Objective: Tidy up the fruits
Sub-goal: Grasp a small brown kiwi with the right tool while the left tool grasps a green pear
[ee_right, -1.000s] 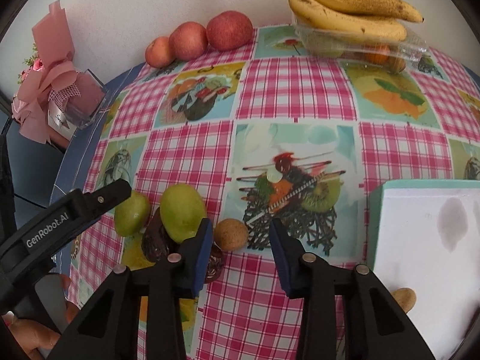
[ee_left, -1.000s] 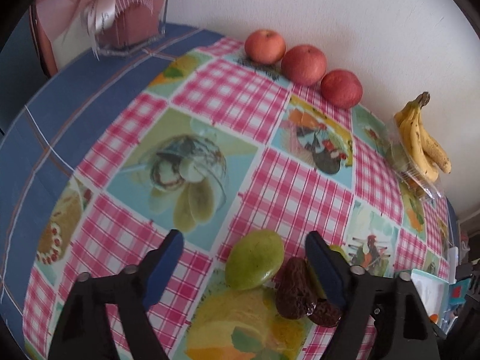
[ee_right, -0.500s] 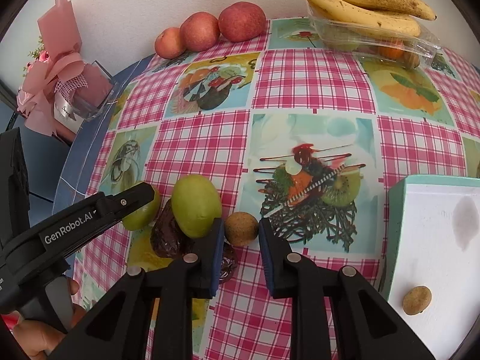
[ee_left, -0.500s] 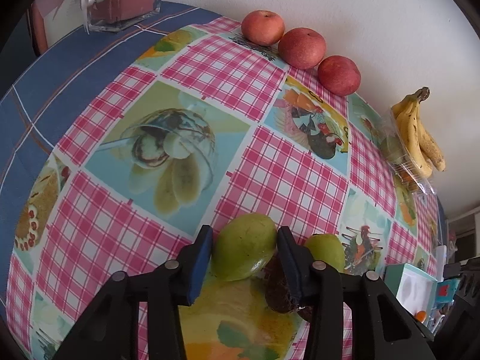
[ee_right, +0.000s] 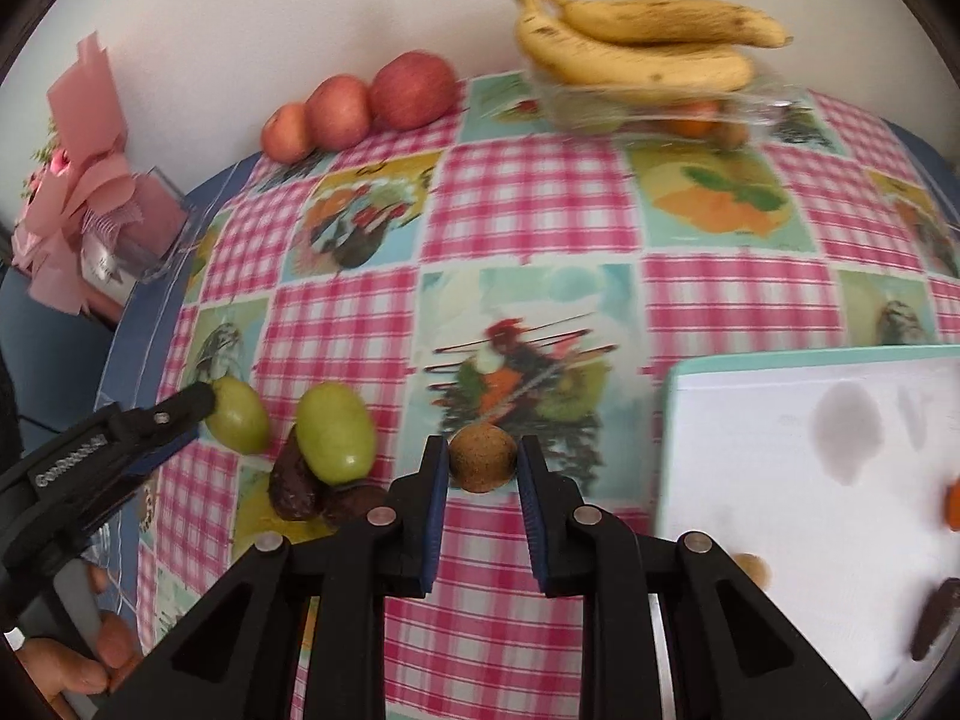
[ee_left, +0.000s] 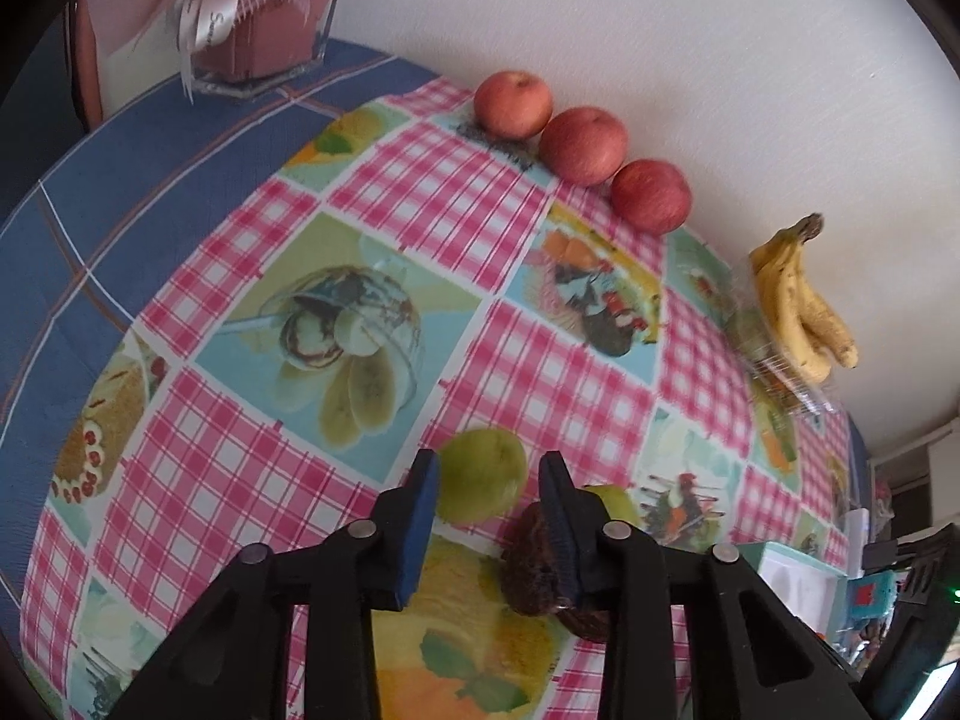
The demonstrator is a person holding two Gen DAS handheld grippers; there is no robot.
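Note:
On the chequered tablecloth lies a cluster of fruit. In the left wrist view my left gripper (ee_left: pixel 489 462) is shut on a green fruit (ee_left: pixel 480 480); the same green fruit (ee_right: pixel 240 423) shows at the left gripper's tip in the right wrist view. A second green fruit (ee_right: pixel 333 432) rests on dark dates (ee_right: pixel 294 483) beside it. My right gripper (ee_right: pixel 482 447) is shut on a small round brown fruit (ee_right: pixel 483 462). To the right stands a white tray (ee_right: pixel 669 414) with a teal rim. It holds another small brown fruit (ee_right: pixel 753 567) and a dark date (ee_right: pixel 933 618).
Three red apples (ee_left: pixel 582 144) line the wall at the back. Bananas (ee_right: pixel 636 42) lie on a clear plastic box (ee_right: pixel 660 114) of fruit. A pink-wrapped glass vase (ee_left: pixel 258 36) stands at the far left corner. A person's hand (ee_right: pixel 78 660) holds the left gripper.
The left gripper went from wide open to shut on the green fruit. The right gripper's fingers closed in on the brown fruit, and its view swung right, showing more of the tray.

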